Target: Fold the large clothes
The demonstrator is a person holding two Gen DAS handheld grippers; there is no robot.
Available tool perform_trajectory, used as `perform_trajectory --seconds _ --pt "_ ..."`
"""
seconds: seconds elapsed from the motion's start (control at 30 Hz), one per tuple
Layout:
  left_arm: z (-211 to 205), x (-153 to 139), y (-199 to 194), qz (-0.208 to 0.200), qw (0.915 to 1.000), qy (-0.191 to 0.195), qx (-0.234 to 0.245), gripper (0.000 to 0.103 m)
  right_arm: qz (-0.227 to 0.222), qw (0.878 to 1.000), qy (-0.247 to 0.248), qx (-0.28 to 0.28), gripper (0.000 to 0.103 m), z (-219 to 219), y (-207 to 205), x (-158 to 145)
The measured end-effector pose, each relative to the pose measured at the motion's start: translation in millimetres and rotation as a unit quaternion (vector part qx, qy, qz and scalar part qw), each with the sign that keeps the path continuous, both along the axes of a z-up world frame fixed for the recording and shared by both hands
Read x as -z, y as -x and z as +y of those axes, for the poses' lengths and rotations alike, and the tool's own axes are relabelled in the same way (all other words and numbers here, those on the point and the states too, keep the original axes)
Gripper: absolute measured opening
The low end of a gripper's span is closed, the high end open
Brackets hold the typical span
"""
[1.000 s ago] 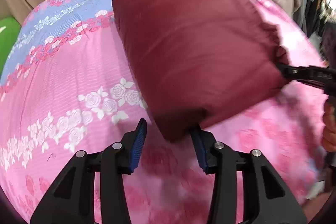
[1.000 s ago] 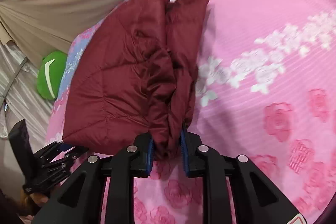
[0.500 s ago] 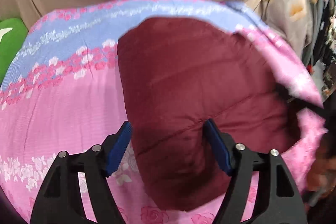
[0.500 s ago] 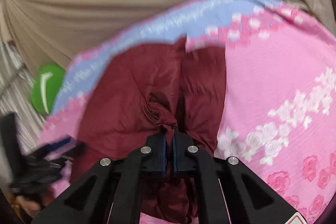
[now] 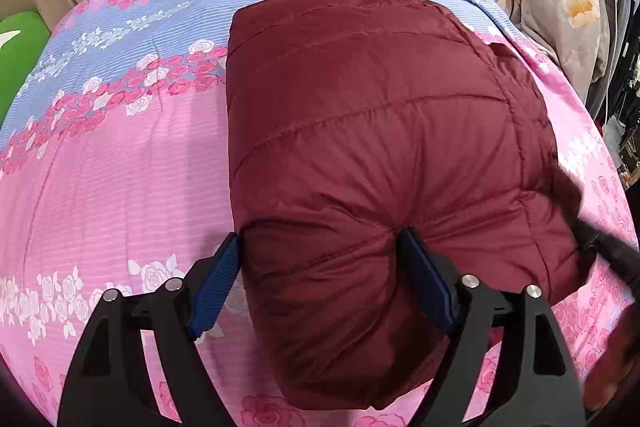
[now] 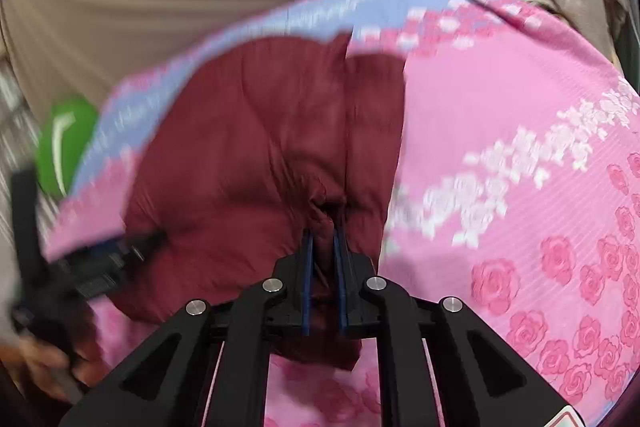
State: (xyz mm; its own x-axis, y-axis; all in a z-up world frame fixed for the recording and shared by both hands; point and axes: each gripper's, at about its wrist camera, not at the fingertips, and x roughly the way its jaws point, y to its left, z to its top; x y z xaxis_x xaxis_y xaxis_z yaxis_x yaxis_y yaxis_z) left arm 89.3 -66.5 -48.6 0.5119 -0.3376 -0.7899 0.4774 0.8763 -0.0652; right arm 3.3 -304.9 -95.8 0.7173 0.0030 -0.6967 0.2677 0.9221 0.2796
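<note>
Tongs first: left tongs (image 5: 320, 279) spread wide, straddling the near left corner of the jacket (image 5: 372, 155), blue pads (image 5: 216, 283) flanking the padded bulge without squeezing it. Right tongs (image 6: 324, 267) nearly together, clamped on a bunched pinch of the jacket's near right edge; picture blurred, so exact bite hard to read. Beyond both, jacket lying as a folded maroon bundle on the bed (image 5: 104, 163), long axis running from the tongs toward the far end, near short edge closest to both. Seen from the right wrist, a seam or gap splitting the bundle lengthwise, left lobe wider than right. Left tongs also visible at the left of that view (image 6: 120, 255), against the bundle's left side. Likely next: close the left on its corner, then carry the near edge away toward the far edge, along the long axis. Both near; only the right has hold. Green cushion (image 6: 66, 143) off the bed's far left, clear of the work.
</note>
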Motion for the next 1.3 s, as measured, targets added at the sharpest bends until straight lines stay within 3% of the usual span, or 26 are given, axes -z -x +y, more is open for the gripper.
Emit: perform_trajectory --seconds 0.07,0.27,0.3,0.4,0.43,0.53,0.7,0.87,1.03,1.17,1.27,1.3 --pt "-1.3 1.5 1.7 0.001 1.0 -0.001 0.002 0.082 0.018 1.0 0.014 0.006 0.009 1.3 -1.4 15.5" --pt "4.2 1.4 2.9 0.007 1.0 0.003 -0.006 0.084 -0.009 0.999 0.019 0.027 0.015 4.7 26.0 -14.4" --pt "5.9 0.1 3.5 0.009 0.9999 0.007 -0.008 0.086 -0.012 0.999 0.015 0.027 0.02 3.6 27.7 -17.0" --pt "17.0 -11.0 8.0 0.023 0.999 0.038 -0.004 0.092 -0.02 0.999 -0.005 0.028 0.066 -1.7 33.0 -25.7" --pt "21.3 -15.5 8.9 0.024 0.9983 0.053 -0.001 0.097 -0.025 0.999 -0.008 0.029 0.069 -3.8 33.7 -27.0" --pt "38.9 -30.6 4.3 0.035 0.9931 0.112 0.004 0.098 -0.027 0.999 -0.025 0.02 0.075 -10.5 24.1 -29.8" --pt "51.0 -17.6 -35.8 0.092 0.9849 0.146 -0.011 0.098 0.004 0.996 -0.089 0.001 0.077 -26.1 -11.0 -10.7" --pt "37.6 9.1 -69.5 0.157 0.9734 0.167 0.01 0.098 0.017 0.99 -0.138 -0.008 0.079 -35.9 -37.9 5.1" --pt "20.1 18.5 -77.4 0.185 0.9635 0.189 0.039 0.098 0.021 0.981 -0.193 -0.022 0.087 -44.2 -56.5 17.9" --pt "10.4 20.6 -80.7 0.192 0.9619 0.189 0.048 0.098 0.018 0.983 -0.182 -0.027 0.087 -41.9 -64.3 16.0" --pt "6.5 14.8 -81.9 0.182 0.9638 0.186 0.058 0.096 0.02 0.983 -0.18 -0.034 0.078 -37.7 -69.6 13.9" --pt "5.1 10.3 -79.4 0.17 0.967 0.18 0.062 0.089 0.019 0.982 -0.183 -0.041 0.068 -36.0 -70.3 13.2"
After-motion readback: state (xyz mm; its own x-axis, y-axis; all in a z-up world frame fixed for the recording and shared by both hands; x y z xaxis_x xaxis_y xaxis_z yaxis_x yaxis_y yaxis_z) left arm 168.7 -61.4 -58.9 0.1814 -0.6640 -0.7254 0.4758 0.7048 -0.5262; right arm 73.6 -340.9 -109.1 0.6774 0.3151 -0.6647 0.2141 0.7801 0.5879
